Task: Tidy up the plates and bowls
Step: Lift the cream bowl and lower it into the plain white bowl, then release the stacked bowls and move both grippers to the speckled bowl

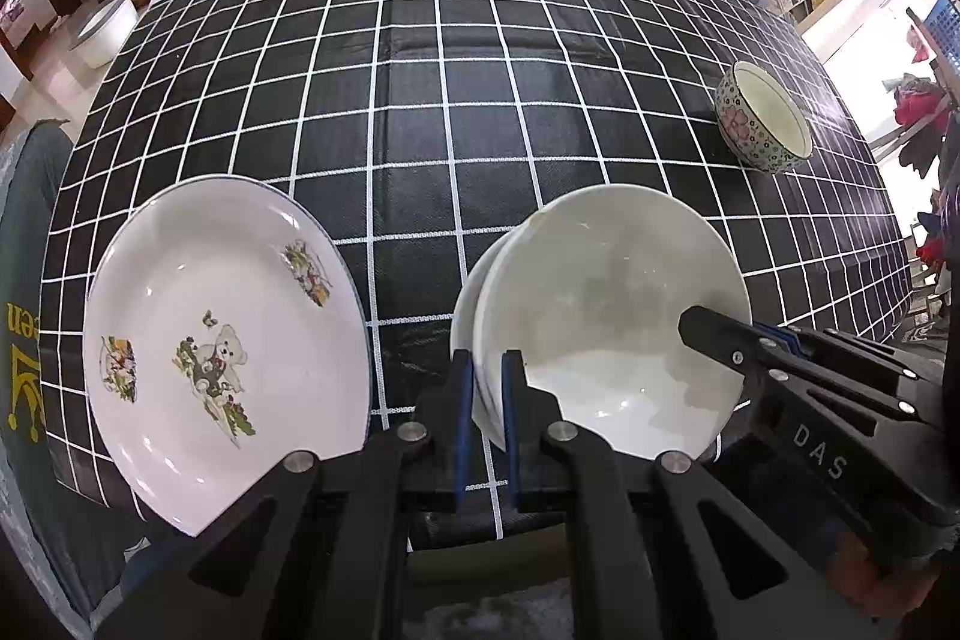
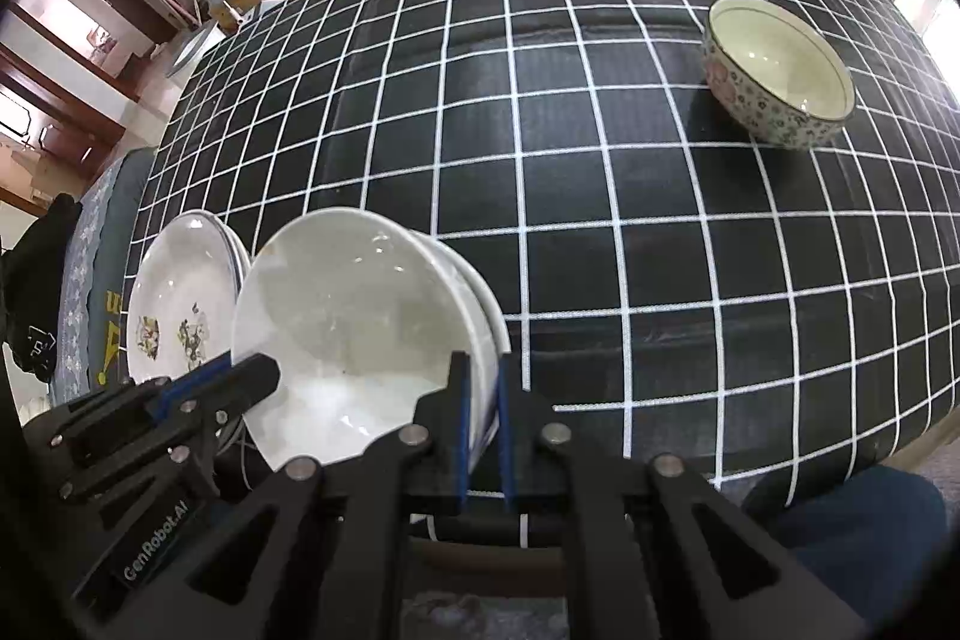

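The left gripper [image 1: 486, 400] is clamped on the left rim of the white bowls [image 1: 606, 316], blue pads pinching both walls. The right gripper [image 2: 483, 418] is clamped the same way on the right rim, so both hold one stack between them at the near edge of the table [image 2: 540, 130].

Two glazed white bowls appear nested, a second rim showing just outside the first; whether they rest on the cloth or hang just above it I cannot tell. Just left of them lies a wide, shallow plate [image 1: 222, 340], glossy white with a printed bear and flowers; the right view suggests another plate under it.

Far right, well apart, stands a deeper floral bowl [image 2: 780, 76], cream inside with a dark rim line, still on its own.

Judging by this, plates and white bowls are grouped; the floral bowl looks left to bring in. The cloth is black woven fabric with a white grid.
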### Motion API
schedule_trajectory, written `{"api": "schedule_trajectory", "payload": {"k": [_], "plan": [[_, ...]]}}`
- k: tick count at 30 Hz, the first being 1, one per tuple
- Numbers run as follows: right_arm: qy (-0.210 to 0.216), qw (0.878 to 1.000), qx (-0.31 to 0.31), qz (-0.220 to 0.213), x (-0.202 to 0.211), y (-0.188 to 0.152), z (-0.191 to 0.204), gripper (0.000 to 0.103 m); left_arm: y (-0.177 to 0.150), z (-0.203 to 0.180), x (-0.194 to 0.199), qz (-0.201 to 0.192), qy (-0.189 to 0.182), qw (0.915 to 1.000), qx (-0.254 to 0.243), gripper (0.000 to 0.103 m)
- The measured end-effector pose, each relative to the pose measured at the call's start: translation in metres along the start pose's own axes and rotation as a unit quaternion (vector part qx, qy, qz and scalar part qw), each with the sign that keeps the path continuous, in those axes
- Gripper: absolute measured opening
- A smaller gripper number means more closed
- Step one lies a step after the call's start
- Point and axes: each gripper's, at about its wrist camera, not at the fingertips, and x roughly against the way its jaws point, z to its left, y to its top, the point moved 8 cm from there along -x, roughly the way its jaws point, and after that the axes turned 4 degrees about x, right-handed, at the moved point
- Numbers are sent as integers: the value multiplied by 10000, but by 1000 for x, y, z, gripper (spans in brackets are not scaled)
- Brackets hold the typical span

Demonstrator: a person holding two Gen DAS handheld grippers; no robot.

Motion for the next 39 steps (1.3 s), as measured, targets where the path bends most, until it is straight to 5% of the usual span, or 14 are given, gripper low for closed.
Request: {"api": "schedule_trajectory", "payload": {"k": [15, 20, 33, 39], "plan": [[-100, 9994, -252, -201, 1, -1, -3, 12, 4, 2, 7, -99, 4, 9999, 78, 8], [-121, 9985, -334, -428, 12, 1, -11, 50, 9, -4, 14, -208, 61, 9998, 4, 18], [-400, 9933, -500, -961, 50, 10, -36, 52, 28, -45, 46, -669, -49, 9970, -397, 44], [-514, 9902, -608, -1150, 65, 14, -51, 53, 36, -59, 51, -756, -62, 9956, -559, 46]]}}
